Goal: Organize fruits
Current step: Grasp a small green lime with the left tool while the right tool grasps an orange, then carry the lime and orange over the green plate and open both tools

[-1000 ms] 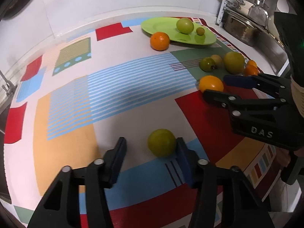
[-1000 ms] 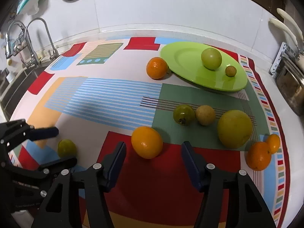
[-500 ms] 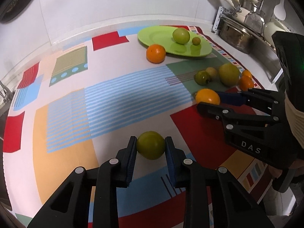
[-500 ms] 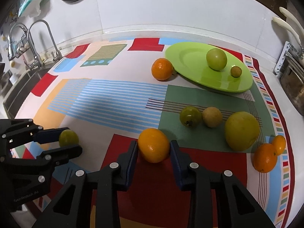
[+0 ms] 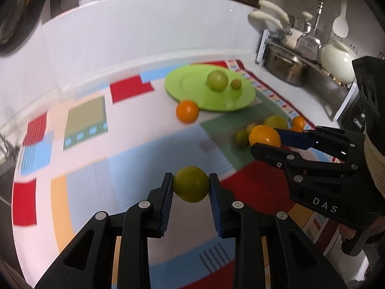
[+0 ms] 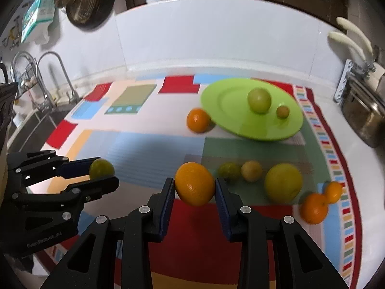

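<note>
Big patterned mat (image 6: 149, 144) covers the counter, with the green plate (image 6: 231, 101) at the back holding two greenish fruits. My right gripper (image 6: 195, 189) is clamped on an orange (image 6: 194, 183) – lifted off the mat. My left gripper (image 5: 191, 185) pinches a green fruit (image 5: 190, 183) the same way, also up in the air.

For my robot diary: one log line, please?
left gripper: holds green fruit | right gripper: holds orange | plate: two fruits
</note>
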The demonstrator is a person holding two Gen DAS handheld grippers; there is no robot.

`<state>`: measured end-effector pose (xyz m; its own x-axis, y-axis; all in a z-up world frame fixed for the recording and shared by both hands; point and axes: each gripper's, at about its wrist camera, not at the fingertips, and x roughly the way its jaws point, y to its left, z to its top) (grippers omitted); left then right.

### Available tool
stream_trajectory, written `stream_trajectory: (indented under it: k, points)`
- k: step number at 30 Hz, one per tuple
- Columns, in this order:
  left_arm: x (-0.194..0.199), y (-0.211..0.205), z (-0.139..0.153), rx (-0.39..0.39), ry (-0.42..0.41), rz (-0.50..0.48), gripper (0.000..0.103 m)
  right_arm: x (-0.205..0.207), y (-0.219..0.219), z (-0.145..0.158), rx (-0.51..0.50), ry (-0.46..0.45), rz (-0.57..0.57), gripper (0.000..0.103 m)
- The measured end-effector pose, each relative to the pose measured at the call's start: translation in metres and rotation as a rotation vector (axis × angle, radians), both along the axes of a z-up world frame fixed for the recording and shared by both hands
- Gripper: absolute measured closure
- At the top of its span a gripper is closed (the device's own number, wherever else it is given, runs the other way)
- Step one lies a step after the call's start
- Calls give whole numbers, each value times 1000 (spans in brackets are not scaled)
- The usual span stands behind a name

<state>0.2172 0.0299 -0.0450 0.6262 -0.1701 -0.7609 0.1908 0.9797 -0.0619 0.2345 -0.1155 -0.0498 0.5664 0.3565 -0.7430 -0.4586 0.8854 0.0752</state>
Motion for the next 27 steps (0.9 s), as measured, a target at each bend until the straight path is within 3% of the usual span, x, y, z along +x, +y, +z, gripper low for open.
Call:
stream_trajectory:
  k: [15, 27]
  points:
    - [58, -30, 48, -7, -131, -89, 74, 40, -29, 52, 33, -129, -109, 68]
    - [118, -42, 76, -37, -185, -88, 74, 85, -43, 84, 52, -225, -157, 68]
